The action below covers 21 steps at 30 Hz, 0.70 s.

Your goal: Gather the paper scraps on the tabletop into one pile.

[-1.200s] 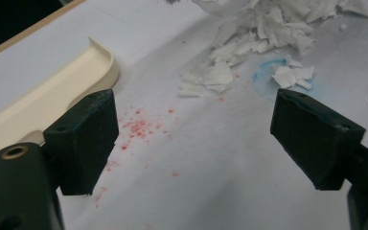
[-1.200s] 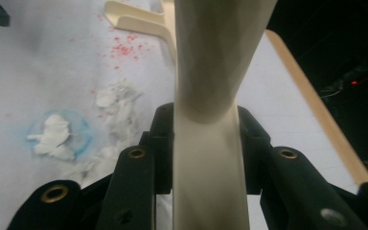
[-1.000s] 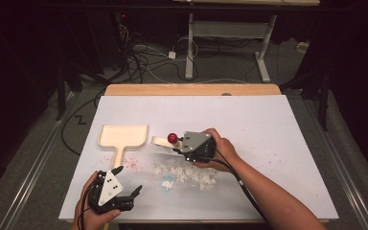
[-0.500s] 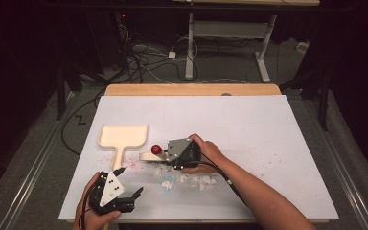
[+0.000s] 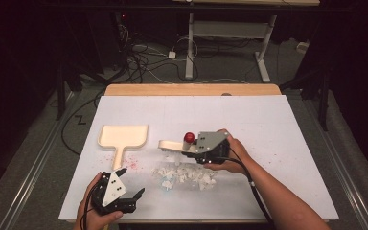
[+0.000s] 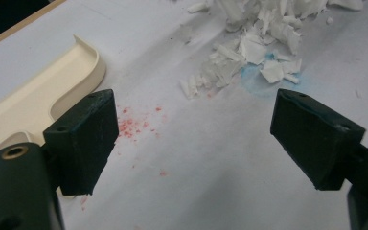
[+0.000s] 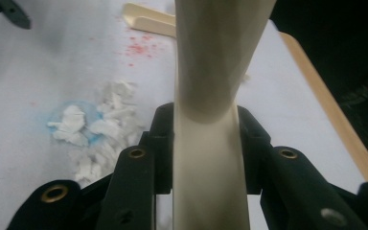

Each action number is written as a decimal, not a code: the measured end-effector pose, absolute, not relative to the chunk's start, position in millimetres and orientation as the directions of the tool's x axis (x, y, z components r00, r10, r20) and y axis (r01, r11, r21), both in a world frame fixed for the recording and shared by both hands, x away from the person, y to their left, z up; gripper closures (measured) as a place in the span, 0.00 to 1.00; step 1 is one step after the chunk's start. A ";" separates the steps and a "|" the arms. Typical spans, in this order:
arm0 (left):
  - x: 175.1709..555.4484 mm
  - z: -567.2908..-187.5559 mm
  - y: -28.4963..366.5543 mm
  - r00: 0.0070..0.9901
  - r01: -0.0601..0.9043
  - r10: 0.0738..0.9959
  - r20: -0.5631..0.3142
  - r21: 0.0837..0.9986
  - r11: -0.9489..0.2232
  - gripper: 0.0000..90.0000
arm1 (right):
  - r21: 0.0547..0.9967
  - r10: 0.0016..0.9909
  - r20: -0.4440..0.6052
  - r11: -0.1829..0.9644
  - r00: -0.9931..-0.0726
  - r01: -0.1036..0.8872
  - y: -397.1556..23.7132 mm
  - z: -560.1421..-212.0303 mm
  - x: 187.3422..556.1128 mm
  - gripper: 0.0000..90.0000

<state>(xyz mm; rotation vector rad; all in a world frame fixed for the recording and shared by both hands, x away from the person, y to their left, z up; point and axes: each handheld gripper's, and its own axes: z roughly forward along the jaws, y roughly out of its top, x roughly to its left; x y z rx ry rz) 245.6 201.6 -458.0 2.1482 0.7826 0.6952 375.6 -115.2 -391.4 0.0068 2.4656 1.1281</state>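
The right tool (image 5: 184,149) clamps the cream brush (image 7: 211,96) by its handle near the middle of the surface (image 5: 278,120), just beyond the heap of white scraps (image 5: 184,173). The left tool (image 5: 133,197) rests with jaws wide and nothing between them at the near-left edge, beside the dustpan (image 5: 123,136). A sweep made too fast would likely scatter scraps past the unsteadied dustpan
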 end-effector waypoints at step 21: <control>243.6 -458.3 192.0 0.695 0.303 0.684 0.220 0.774 -0.556 0.18 | 0.712 0.730 -0.219 0.573 -0.647 0.406 -171.7 -423.6 341.8 0.75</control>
